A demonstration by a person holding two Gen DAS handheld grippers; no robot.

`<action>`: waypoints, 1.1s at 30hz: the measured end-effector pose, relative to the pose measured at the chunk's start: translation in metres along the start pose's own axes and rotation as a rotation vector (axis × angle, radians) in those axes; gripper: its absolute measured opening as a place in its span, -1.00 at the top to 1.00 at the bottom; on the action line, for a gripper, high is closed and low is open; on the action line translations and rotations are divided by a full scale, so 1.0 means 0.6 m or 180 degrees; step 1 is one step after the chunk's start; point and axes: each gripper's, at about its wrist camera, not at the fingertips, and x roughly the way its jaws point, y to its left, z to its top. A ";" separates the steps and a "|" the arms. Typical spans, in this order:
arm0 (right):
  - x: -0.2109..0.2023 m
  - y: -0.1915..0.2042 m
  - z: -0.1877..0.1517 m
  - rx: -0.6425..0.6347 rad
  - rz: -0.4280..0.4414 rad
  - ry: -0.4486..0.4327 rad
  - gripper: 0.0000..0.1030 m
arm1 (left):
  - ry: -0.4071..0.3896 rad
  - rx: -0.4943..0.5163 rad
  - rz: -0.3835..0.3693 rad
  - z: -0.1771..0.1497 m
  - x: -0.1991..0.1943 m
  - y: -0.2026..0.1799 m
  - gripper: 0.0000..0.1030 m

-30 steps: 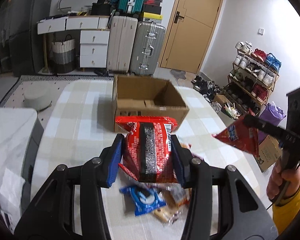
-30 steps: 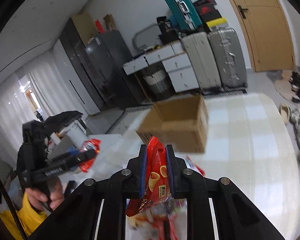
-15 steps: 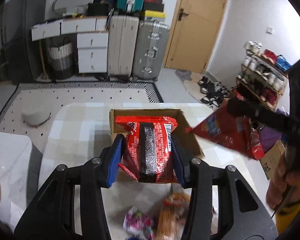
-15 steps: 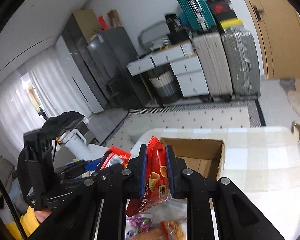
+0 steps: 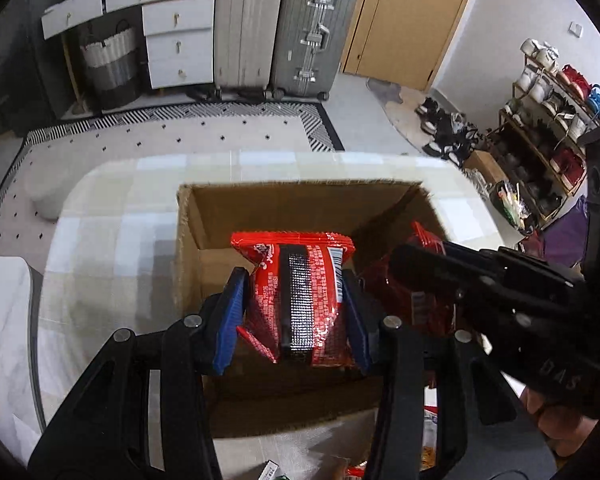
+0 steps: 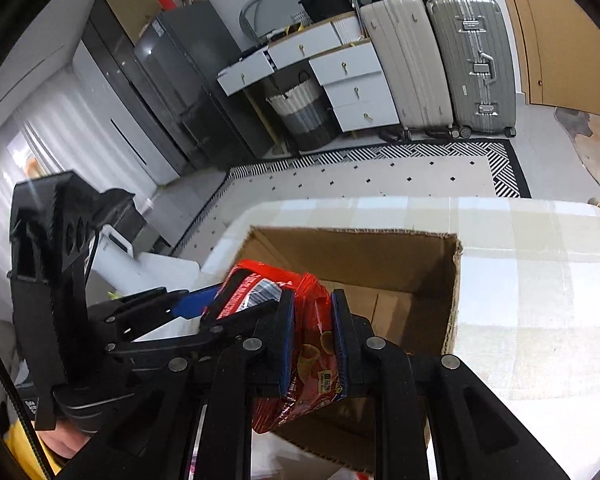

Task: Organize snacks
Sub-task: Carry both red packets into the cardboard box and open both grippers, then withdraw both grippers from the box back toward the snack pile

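Note:
An open cardboard box (image 5: pixel 204 220) stands on the checked table; it also shows in the right wrist view (image 6: pixel 456 292). My left gripper (image 5: pixel 294 300) is shut on a red snack bag with a black stripe (image 5: pixel 296 296) and holds it over the box opening. My right gripper (image 6: pixel 312 328) is shut on a red chip bag (image 6: pixel 312 344), held over the box beside the left one. The right gripper (image 5: pixel 460 276) and its bag (image 5: pixel 404 292) show at the right of the left wrist view. The left gripper (image 6: pixel 228 312) and its bag (image 6: pixel 256 284) show in the right wrist view.
More snack packets (image 5: pixel 428 440) lie on the table (image 5: pixel 112 240) in front of the box, mostly hidden by the grippers. A white counter (image 5: pixel 0 320) is at the left. Suitcases (image 5: pixel 276 28), drawers and a shoe rack (image 5: pixel 548 120) stand beyond the table.
Both grippers moved forward with their bags, from above the snack pile to over the open box. The two grippers came close together side by side.

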 end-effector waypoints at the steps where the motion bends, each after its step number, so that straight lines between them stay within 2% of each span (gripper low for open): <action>1: 0.005 -0.001 -0.002 -0.0022 -0.0021 0.0008 0.66 | 0.0026 -0.0001 0.0008 0.000 0.010 0.002 0.17; 5: 0.020 -0.001 -0.010 -0.0120 -0.0129 0.0040 0.65 | 0.0121 -0.0039 0.0026 -0.003 0.051 0.016 0.17; 9: 0.022 0.001 -0.013 -0.0178 -0.0249 0.0021 0.63 | 0.0108 -0.0069 0.0091 -0.003 0.063 0.024 0.16; 12: 0.021 -0.001 -0.015 -0.0179 -0.0308 0.0021 0.59 | 0.0102 -0.0085 0.0118 -0.002 0.061 0.029 -0.01; 14: 0.012 0.001 -0.015 -0.0182 -0.0279 0.0005 0.54 | 0.0028 -0.0098 0.0242 -0.007 0.041 0.033 -0.37; 15: 0.007 0.003 -0.015 -0.0170 -0.0272 -0.0006 0.51 | -0.0004 -0.0116 0.0224 -0.008 0.034 0.035 -0.37; 18: -0.011 0.005 -0.013 -0.0147 -0.0244 -0.0082 0.16 | -0.0011 -0.0227 0.0191 -0.012 0.012 0.042 -0.41; 19: -0.020 0.006 -0.012 -0.0142 -0.0275 -0.0130 0.01 | -0.0007 -0.0270 0.0228 -0.013 0.004 0.043 -0.48; 21: -0.040 0.010 -0.012 -0.0117 -0.0277 -0.0206 -0.02 | -0.0088 -0.0311 0.0230 -0.021 -0.025 0.041 -0.55; 25: -0.090 0.036 -0.020 -0.0161 -0.0273 -0.0323 -0.05 | -0.0238 -0.0280 0.0404 -0.040 -0.087 0.029 -0.57; 27: -0.124 0.055 -0.027 -0.0231 -0.0302 -0.0424 -0.29 | -0.0317 -0.0247 0.0419 -0.050 -0.123 0.019 -0.57; 29: -0.168 0.078 -0.039 -0.0313 -0.0322 -0.0592 -0.65 | -0.0368 -0.0208 0.0476 -0.063 -0.161 0.009 -0.57; 31: -0.213 0.104 -0.050 -0.0405 -0.0365 -0.0738 -0.74 | -0.0451 -0.0173 0.0522 -0.076 -0.201 -0.004 -0.58; 33: -0.247 0.127 -0.059 -0.0495 -0.0392 -0.0777 -0.74 | -0.0592 -0.0099 0.0569 -0.095 -0.249 -0.021 -0.58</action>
